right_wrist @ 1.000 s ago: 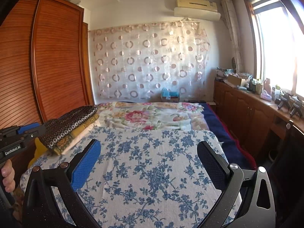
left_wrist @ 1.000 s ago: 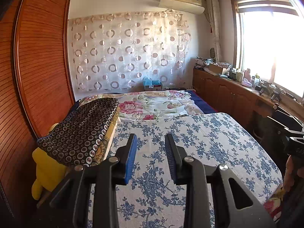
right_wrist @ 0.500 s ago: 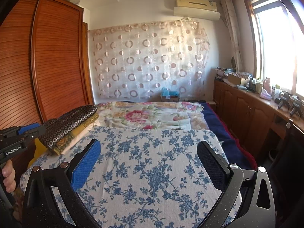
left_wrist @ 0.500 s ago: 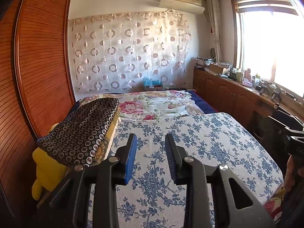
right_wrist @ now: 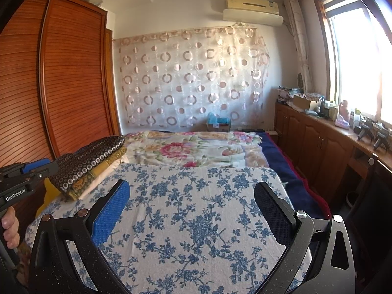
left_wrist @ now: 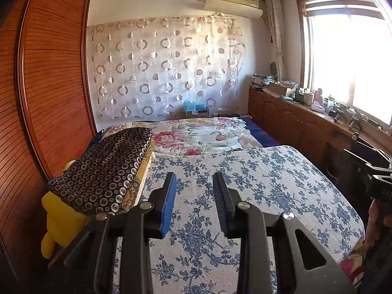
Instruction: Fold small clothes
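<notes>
The left gripper (left_wrist: 194, 183) hangs over the near edge of a blue-flowered cloth (left_wrist: 257, 186) spread flat across the bed, its two fingers a narrow gap apart with nothing between them. The right gripper (right_wrist: 191, 198) hovers over the same near edge with its fingers spread wide, also empty. In the right wrist view a hand (right_wrist: 9, 227) shows at the left edge, holding the handle of the other gripper. Along the left edge of the cloth lies a stack of folded fabrics (left_wrist: 105, 171), a dark circle-patterned piece on top, with a yellow soft toy (left_wrist: 58, 218) below it. No small garment can be told apart on the cloth. Beyond its far edge lies a flowered quilt (left_wrist: 196, 134), then a curtain with rings (left_wrist: 166, 68).
</notes>
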Motion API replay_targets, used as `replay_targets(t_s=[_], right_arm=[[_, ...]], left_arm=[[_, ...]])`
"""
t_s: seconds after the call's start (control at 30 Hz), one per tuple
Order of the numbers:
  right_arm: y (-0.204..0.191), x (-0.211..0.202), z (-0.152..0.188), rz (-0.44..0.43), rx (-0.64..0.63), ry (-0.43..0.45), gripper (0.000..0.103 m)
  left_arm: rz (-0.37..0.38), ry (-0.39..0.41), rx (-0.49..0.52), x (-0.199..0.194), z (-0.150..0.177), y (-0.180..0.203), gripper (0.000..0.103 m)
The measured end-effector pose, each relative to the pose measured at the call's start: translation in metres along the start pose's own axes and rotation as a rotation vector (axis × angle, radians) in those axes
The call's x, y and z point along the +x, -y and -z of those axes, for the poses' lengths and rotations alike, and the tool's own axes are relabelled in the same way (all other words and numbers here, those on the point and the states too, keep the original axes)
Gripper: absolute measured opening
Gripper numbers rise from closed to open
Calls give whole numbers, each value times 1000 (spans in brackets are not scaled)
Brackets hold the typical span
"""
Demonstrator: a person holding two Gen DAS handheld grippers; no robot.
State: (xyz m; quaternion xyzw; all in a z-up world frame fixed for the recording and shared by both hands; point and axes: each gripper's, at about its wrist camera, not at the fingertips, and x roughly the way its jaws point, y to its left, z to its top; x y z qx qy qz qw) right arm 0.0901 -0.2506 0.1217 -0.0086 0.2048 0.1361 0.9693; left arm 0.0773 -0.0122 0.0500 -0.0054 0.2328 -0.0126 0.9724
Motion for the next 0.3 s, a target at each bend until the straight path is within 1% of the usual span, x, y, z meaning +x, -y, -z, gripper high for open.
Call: replay_targets(t_s=[0.3], right_arm=[[0,0,0,0,0,1,103]], left_arm=[[0,-1,0,0,0,0,30]])
